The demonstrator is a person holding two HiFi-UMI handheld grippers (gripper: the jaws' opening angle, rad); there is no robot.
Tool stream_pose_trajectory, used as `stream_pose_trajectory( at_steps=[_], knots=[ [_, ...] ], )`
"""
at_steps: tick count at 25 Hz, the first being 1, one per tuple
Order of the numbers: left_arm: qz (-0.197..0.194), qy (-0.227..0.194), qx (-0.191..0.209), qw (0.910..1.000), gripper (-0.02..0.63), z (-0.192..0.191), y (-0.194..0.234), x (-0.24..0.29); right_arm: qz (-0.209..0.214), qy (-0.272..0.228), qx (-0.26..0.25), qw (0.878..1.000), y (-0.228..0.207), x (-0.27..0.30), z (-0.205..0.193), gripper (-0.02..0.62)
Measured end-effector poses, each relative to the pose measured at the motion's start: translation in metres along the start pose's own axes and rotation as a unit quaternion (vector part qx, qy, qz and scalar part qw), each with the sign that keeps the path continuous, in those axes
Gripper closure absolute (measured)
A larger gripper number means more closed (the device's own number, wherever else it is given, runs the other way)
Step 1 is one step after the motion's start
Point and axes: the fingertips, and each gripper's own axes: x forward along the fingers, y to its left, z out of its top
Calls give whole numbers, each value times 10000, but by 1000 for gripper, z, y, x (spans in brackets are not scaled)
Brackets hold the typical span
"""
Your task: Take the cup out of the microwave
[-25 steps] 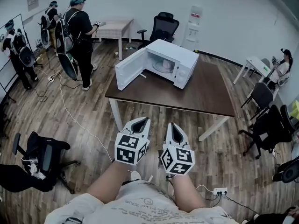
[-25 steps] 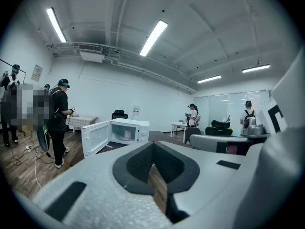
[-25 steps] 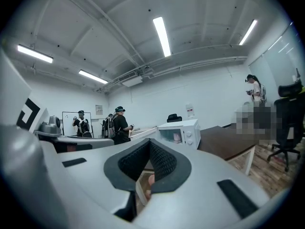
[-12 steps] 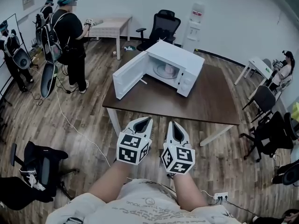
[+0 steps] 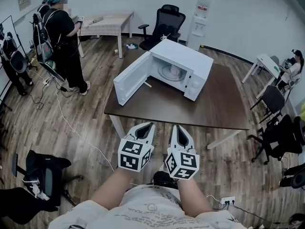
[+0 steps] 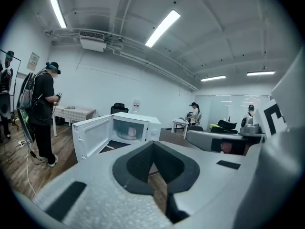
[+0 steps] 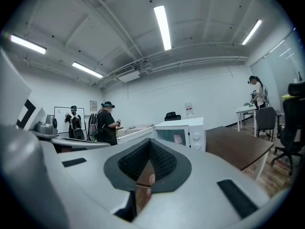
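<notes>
- Here, the white microwave [image 5: 183, 61] stands on the dark brown tabletop [image 5: 209, 104], with its door [image 5: 131, 78] swung wide open to the left.
- The cup [image 5: 175, 72], pale pink, sits inside the microwave's open cavity, and nothing touches it.
- The left gripper [image 5: 147, 126] is closed. Its jaws meet at the tips with nothing between them, and it hangs in the air short of the tabletop's near edge.
- The right gripper [image 5: 177, 128], just beside the left one, is likewise closed and empty.
- Both grippers point toward the microwave and are well apart from it.
- A person in dark clothes [image 5: 64, 32] stands on the wood floor [image 5: 71, 104] at the far left, near a small light table [image 5: 112, 22].
</notes>
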Motion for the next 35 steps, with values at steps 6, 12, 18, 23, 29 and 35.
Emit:
stream_pose_trajectory(
  at_steps=[6, 12, 18, 23, 29, 35],
  knots=[
    [92, -1, 110, 9999, 595, 8, 22, 28, -61, -125, -85, 9999, -10, 45, 1, 580],
    [216, -29, 269, 9994, 595, 25, 56, 73, -5, -278, 12, 9996, -23, 110, 12, 580],
    [264, -39, 245, 9993, 595, 46, 88, 129, -12, -192, 20, 9998, -45, 177, 19, 580],
    [199, 53, 251, 9995, 595, 60, 106, 178, -106, -116, 18, 9999, -69, 230, 29, 580],
    [202, 114, 113, 9997, 595, 70, 124, 231, -171, 72, -45, 9998, -96, 279, 28, 580],
    [102, 158, 65, 9998, 595, 73, 125, 284, -277, 330, -95, 9990, -132, 319, 12, 580]
  ],
)
